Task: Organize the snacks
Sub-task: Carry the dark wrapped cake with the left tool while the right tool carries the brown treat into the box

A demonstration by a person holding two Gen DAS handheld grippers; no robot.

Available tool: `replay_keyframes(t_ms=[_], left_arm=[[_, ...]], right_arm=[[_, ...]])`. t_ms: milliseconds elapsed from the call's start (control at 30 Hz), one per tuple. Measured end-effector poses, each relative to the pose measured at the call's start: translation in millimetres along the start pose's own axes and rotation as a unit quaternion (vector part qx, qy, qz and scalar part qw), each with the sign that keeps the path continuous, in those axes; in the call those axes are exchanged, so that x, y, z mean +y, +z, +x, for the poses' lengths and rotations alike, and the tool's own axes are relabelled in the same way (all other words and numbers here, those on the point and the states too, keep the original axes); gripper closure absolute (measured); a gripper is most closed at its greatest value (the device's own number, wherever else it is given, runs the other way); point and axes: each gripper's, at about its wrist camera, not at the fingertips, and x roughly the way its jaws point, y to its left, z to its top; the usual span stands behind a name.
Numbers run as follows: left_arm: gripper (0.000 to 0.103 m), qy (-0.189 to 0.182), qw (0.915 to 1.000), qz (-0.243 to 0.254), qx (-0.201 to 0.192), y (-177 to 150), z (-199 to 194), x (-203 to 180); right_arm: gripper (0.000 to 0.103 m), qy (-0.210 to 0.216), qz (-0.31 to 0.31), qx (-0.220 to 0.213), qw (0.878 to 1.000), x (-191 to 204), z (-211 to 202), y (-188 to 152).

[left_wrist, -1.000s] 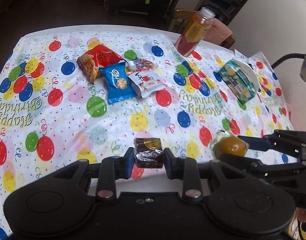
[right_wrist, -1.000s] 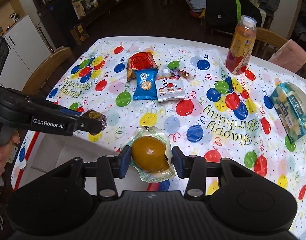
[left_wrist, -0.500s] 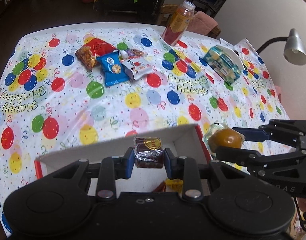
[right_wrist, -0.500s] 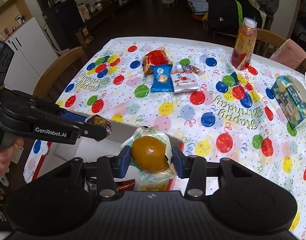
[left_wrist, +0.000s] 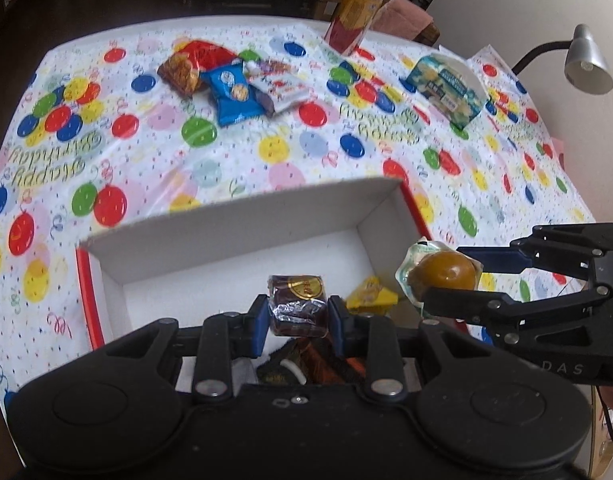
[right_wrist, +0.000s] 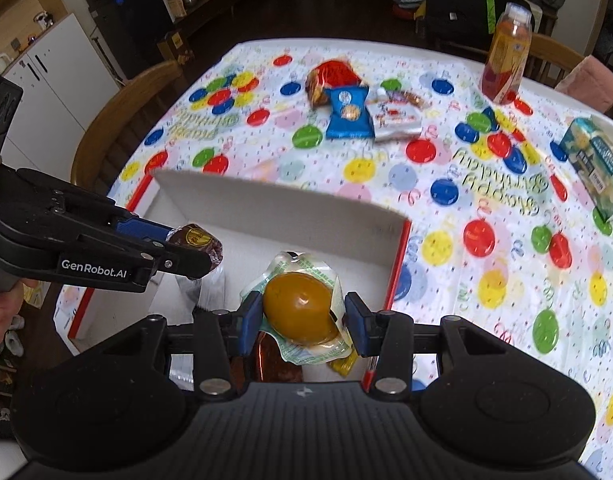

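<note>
We saw the dark brown foil-wrapped square sweet with a gold seal clenched between the blue pads of our left gripper, hanging over the open white cardboard box with red outer sides. Just to its right, the round amber jelly in a clear plastic cup with a green-printed lid film was pinched in our right gripper, also above the box, near its right wall. Down inside the box lay a small yellow wrapper and some dark orange-streaked packets. The box sat at the near edge of the balloon-patterned birthday tablecloth. Farther off on the cloth lay a red crisp bag, a blue cookie packet and a white snack pouch, touching one another, with an orange juice bottle well apart from them.
</note>
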Motion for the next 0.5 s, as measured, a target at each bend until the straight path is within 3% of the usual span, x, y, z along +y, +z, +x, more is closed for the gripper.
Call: replay_keyframes(t_ms=[500], left_arm=[[0.075,0.007,0.9996,0.008,0.025,-19.7,17.9,-2.8]], right_arm=[[0.058,0.001,0.018,0.029,0.999,4.7,20.1,-23.0]])
